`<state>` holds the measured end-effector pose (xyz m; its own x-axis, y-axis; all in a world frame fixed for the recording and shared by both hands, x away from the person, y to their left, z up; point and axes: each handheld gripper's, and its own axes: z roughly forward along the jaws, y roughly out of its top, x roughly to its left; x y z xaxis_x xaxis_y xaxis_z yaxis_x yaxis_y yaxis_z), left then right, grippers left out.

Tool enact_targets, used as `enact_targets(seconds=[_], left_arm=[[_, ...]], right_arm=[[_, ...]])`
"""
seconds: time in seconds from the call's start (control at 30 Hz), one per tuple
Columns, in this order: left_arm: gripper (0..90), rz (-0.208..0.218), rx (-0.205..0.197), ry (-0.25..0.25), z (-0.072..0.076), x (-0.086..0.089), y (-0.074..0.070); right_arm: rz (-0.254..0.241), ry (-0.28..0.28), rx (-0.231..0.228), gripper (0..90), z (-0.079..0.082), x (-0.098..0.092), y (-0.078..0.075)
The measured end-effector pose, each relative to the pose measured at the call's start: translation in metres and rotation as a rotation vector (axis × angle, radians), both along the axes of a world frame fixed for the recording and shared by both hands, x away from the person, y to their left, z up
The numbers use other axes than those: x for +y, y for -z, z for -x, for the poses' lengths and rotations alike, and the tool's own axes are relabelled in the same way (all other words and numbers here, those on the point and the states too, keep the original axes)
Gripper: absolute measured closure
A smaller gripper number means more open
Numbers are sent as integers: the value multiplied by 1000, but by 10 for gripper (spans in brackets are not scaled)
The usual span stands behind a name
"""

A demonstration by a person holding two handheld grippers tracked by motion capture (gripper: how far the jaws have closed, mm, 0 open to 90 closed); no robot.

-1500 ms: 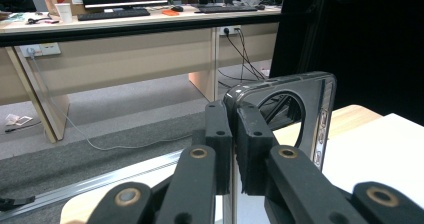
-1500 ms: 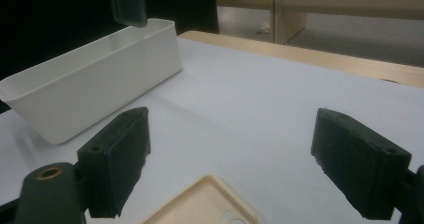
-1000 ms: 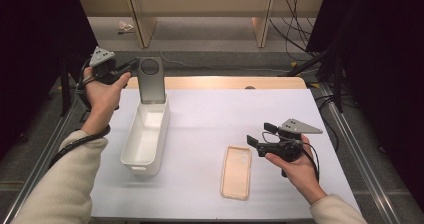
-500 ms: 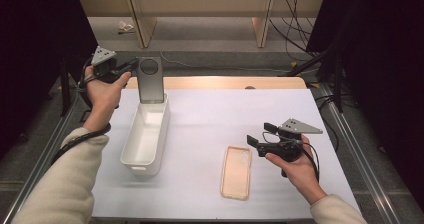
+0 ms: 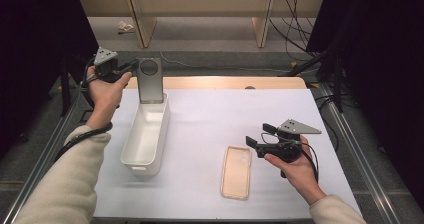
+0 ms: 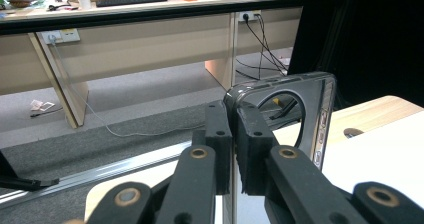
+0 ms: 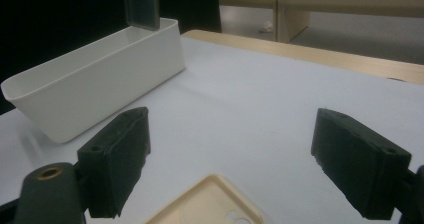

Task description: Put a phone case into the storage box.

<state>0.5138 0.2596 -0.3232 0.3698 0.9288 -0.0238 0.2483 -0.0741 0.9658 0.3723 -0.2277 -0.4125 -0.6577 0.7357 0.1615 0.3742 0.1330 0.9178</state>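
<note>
High view: the left tool (image 5: 131, 67) pinches a dark phone case (image 5: 150, 80) upright over the white bin (image 5: 146, 136) near the bench's (image 5: 200, 194) far-left corner. The right tool (image 5: 259, 136) gapes empty beside a tan case (image 5: 236, 172).

Dark grey phone case (image 5: 149, 81), white bin (image 5: 145, 136), beige phone case (image 5: 236, 172), pale lilac table (image 5: 225, 119).

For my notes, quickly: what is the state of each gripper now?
Left gripper: closed on the dark phone case, above the white bin.
Right gripper: open, holding nothing.
</note>
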Motion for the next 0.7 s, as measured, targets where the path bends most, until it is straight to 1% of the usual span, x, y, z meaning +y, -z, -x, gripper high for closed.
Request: enact_targets(seconds=[0.17, 0.3, 0.7], left_arm=[[847, -6, 2, -1, -3, 0, 0], [846, -10, 11, -2, -7, -1, 2], [846, -7, 54, -21, -21, 0, 20]], right_arm=[[-1, 0, 1, 170, 0, 0, 0], [-1, -1, 2, 170, 0, 0, 1], [0, -3, 6, 170, -1, 0, 2]])
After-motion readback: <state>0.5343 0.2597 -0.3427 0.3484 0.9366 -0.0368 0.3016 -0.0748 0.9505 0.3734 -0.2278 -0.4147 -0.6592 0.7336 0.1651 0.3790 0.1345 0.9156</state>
